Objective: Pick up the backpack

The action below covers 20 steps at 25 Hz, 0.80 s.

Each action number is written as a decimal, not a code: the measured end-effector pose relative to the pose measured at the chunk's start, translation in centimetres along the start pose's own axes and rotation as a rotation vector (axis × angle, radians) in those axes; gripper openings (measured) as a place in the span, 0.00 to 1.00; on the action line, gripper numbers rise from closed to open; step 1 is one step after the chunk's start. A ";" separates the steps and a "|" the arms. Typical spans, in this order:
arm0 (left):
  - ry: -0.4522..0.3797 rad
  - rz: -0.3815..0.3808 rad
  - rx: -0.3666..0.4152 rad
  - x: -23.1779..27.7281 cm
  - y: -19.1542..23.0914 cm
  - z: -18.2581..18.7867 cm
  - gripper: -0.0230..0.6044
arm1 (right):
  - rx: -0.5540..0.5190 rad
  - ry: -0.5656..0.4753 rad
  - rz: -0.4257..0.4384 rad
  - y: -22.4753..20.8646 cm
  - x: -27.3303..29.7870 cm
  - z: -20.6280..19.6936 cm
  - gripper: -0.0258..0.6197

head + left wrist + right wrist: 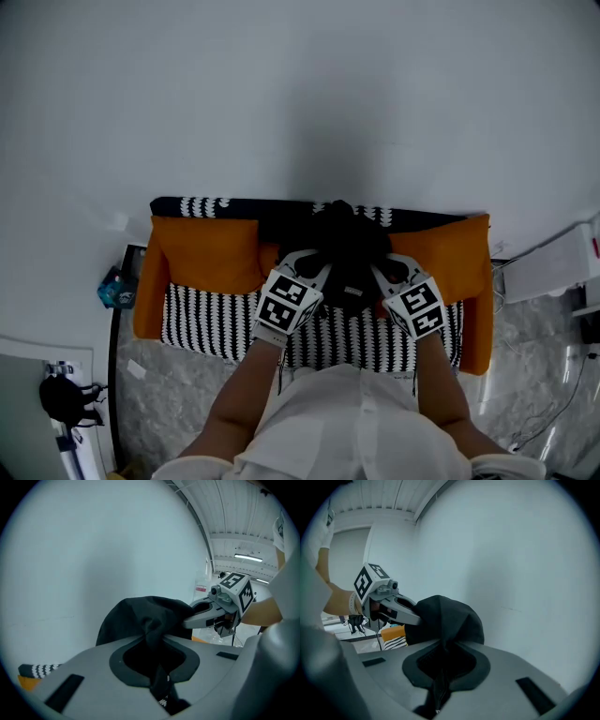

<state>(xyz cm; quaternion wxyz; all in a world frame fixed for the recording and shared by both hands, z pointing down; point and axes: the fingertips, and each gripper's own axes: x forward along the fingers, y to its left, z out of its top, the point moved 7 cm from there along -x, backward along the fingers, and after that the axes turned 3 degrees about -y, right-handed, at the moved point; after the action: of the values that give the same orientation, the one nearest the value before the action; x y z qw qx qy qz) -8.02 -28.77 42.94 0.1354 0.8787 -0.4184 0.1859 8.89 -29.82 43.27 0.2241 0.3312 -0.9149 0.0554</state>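
Above one sofa [202, 323]: one backpack [349, 239], pinched by left claw [152, 634], right claw [443, 641].

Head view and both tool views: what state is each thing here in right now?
backpack: black, bunched up, held between both tools over the sofa.
left tool: shut on the backpack's fabric.
right tool: shut on the backpack's fabric.
sofa: striped, with orange cushions lying at both ends.
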 end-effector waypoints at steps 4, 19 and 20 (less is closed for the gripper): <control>-0.031 0.004 0.013 -0.6 -0.5 1.5 0.12 | 0.008 -0.044 -0.008 -0.4 -1.0 1.2 0.09; -0.089 0.009 0.014 -1.5 -2.4 3.7 0.11 | -0.003 -0.124 -0.029 -1.1 -3.4 2.4 0.08; -0.091 0.009 0.015 -1.5 -2.5 3.7 0.11 | -0.003 -0.124 -0.028 -1.1 -3.5 2.5 0.08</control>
<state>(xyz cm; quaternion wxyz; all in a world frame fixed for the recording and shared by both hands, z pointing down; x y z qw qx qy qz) -6.15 -27.71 38.78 0.1087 0.8853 -0.4268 0.1494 11.03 -29.23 39.47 0.1680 0.3466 -0.9224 0.0302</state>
